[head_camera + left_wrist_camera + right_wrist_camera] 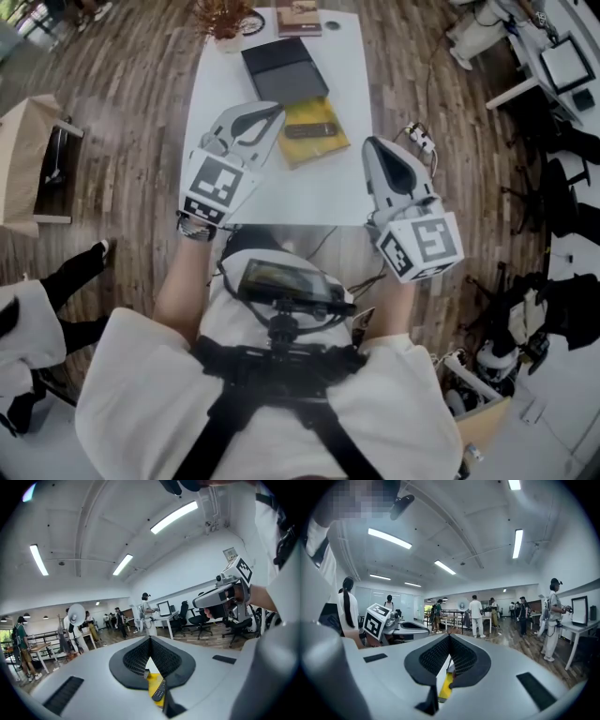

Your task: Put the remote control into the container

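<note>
Quick count first: one remote control (310,130), one dark container (284,70), one yellow pad (319,150), one white table (309,192), and two grippers.

The remote is lying flat on the yellow pad. From the head view it's sitting just past the left gripper's (277,111) tips and a bit to their right. It's ahead of and to the left of the right gripper's (370,143) tips, so it's roughly in the space between the two sets of tips. Neither gripper is touching it.

In the left gripper view the remote is peeking out underneath the fingertips (136,658), through the little triangular gap below where the pads meet. In the right gripper view only a strip of the yellow pad and some white table are showing under the tips, and I can't make out the remote there.

The container is sitting farther out on the table, beyond the remote as seen from both sets of tips, with its near side just beside the pad's far edge.

Both grippers are clenched, pads meeting at the tips, and nothing is pinched between them. Both are pointing out across the room rather than down at the table, and each is showing up in the other's view off to the side.
</note>
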### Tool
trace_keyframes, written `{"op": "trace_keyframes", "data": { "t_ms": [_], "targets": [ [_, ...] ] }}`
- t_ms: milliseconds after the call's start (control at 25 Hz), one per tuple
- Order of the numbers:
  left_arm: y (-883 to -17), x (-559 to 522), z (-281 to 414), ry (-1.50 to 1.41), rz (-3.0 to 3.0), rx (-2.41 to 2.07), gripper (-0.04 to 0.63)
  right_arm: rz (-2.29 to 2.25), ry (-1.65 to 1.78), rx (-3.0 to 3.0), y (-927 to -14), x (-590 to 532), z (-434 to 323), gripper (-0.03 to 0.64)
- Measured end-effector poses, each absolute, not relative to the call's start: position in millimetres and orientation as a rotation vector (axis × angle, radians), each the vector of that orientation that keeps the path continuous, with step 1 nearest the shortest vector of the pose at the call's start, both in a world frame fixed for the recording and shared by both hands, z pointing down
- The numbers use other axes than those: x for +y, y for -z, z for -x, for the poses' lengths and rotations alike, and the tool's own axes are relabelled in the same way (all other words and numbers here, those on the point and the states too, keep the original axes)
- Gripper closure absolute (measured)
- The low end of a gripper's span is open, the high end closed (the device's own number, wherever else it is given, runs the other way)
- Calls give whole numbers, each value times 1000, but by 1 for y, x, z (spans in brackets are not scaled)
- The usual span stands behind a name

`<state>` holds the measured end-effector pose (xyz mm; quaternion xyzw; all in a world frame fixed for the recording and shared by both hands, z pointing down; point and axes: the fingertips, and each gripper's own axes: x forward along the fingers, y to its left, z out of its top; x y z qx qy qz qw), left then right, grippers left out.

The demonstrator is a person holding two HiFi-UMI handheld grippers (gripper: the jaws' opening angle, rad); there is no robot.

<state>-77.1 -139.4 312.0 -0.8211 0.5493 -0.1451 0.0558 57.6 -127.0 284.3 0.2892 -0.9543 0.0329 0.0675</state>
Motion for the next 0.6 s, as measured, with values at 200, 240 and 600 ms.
{"op": "trace_keyframes", "data": {
  "t_ms": [200,240,600],
  "targets": [
    [-282,-115,94,371,2409,1729,583,-813,-53,-2931,-263,-115,-43,614],
    [-275,-109,98,356,2392,1741,583,-803,-41,-2938,-259,-112,-40,614],
    [-235,-75,118,267,2286,1784,583,-769,72,-2961,-224,-95,-22,614]
  ]
}}
